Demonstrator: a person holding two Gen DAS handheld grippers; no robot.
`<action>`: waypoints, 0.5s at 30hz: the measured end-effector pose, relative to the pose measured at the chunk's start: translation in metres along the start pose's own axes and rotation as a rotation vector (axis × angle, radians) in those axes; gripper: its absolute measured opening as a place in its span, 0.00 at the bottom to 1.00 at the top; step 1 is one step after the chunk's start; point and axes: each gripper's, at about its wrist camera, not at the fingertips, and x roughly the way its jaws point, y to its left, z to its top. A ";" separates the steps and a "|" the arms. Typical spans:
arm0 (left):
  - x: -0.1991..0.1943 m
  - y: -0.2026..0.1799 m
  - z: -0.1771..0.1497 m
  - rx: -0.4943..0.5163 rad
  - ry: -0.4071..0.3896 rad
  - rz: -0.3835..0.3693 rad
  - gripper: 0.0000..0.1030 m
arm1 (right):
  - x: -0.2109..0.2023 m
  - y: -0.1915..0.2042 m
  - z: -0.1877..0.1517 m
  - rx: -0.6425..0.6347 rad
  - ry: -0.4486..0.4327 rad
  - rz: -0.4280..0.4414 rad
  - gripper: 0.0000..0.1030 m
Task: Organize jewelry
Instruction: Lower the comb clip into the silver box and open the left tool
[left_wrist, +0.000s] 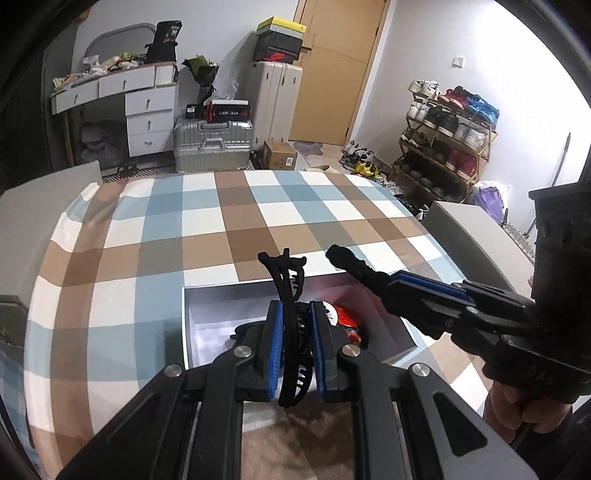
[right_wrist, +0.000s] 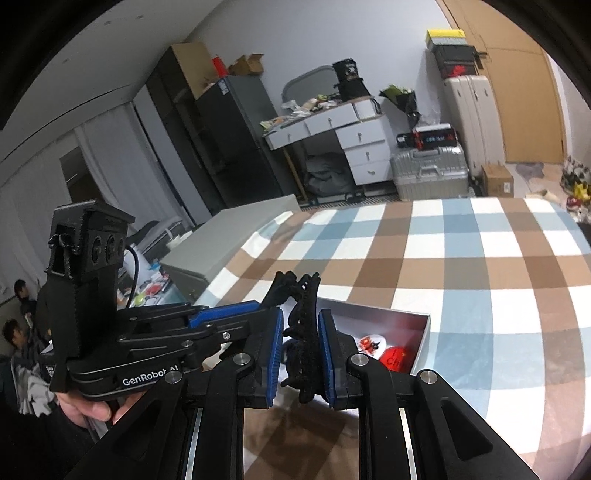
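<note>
Both my grippers, left (left_wrist: 297, 347) and right (right_wrist: 300, 356), are each clamped on a black hair clip (left_wrist: 286, 314) above the white box (left_wrist: 207, 314), so one snagged tooth could drop a clip onto the checked bedspread (left_wrist: 184, 229).

Black left gripper (left_wrist: 295, 347) (silver screws) with blue-padded fingers (left_wrist: 275, 332), marked GenRobot.

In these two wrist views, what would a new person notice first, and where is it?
Most striking are the two black claw hair clips, one clamped in the left gripper, the other in the right gripper. Below them a white box with red items lies open on the checked bedspread.
</note>
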 end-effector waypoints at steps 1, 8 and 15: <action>0.002 0.000 0.000 0.000 0.006 -0.005 0.10 | 0.003 -0.003 -0.001 0.005 0.005 -0.002 0.18; 0.013 0.000 -0.001 0.006 0.028 -0.007 0.10 | 0.018 -0.019 -0.006 0.040 0.046 -0.006 0.18; 0.014 -0.002 0.001 0.005 0.032 -0.025 0.10 | 0.019 -0.020 -0.006 0.031 0.039 -0.004 0.12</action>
